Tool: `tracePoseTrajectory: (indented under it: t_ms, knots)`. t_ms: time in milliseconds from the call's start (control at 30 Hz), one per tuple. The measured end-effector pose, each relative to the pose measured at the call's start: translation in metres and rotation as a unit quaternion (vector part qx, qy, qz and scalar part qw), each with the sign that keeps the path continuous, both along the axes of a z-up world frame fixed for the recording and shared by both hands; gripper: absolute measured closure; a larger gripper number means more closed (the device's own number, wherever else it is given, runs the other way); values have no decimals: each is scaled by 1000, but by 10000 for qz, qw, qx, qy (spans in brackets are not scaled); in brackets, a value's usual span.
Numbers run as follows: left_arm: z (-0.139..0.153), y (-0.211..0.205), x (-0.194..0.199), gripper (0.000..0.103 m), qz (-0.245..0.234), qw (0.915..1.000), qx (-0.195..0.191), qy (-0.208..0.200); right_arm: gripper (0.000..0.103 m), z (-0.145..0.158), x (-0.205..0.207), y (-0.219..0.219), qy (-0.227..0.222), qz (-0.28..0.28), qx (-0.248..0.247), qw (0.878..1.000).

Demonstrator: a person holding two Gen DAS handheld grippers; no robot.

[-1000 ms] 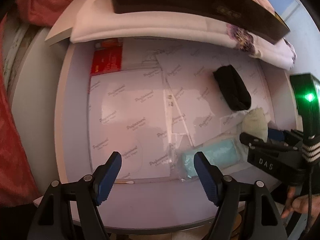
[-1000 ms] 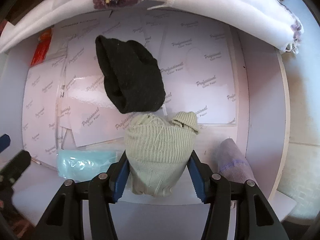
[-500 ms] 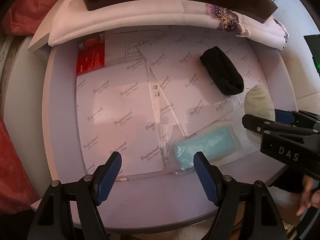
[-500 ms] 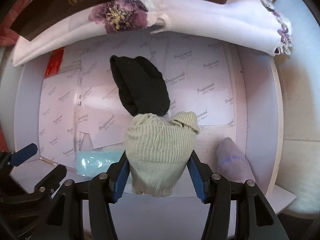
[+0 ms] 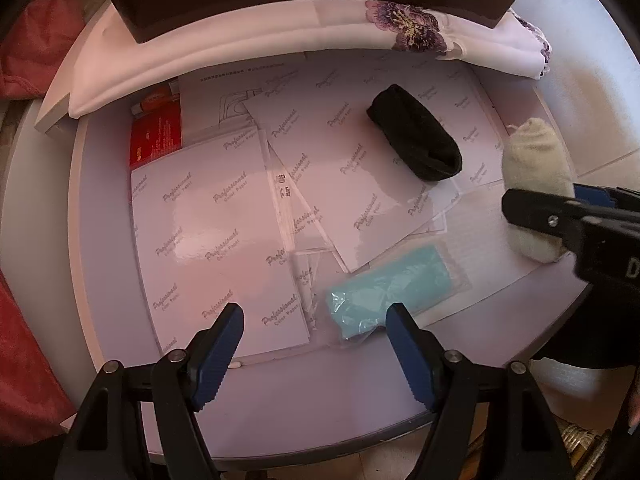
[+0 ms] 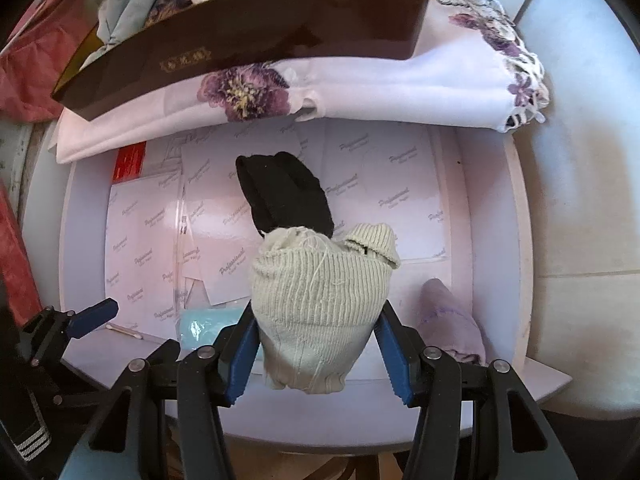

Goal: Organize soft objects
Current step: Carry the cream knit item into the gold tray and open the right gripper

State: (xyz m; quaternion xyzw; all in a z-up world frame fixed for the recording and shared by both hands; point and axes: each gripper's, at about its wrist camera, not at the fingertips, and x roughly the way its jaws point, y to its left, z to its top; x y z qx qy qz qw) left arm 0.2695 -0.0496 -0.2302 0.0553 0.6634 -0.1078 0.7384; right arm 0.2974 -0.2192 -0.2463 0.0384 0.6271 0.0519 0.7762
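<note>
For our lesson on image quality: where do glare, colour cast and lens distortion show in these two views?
Left wrist view: window glare whitens the glossy paper sheets, a pinkish cast lies over them, and the round table bows under the fisheye. Right wrist view: glare streaks the sheets beside the black sock; the brown box curves; the beige sock looks sharp.

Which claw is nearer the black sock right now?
Right. The right claw, shut on a cream sock, sits just beside the black sock. The left claw stands open at the table's near edge, farther away.
</note>
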Motion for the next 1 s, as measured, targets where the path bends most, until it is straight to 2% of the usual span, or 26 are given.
tracePoseTrajectory:
  t_ms: [167,533,767,1000]
  knots:
    - [-2,1,2,29,-18,10000,-42,3,47,16,0,6,-270,-5,88,9996]
    - [-10,1,4,29,-7,9999,-131,47,47,88,6,-11,-1112,-67,482,9926]
    - [-13,1,5,29,11,9998,-169,78,47,131,30,-12,-1566,-39,613,9858]
    - [-15,1,6,29,41,9996,-231,132,47,151,57,-12,-1751,-53,543,9830]
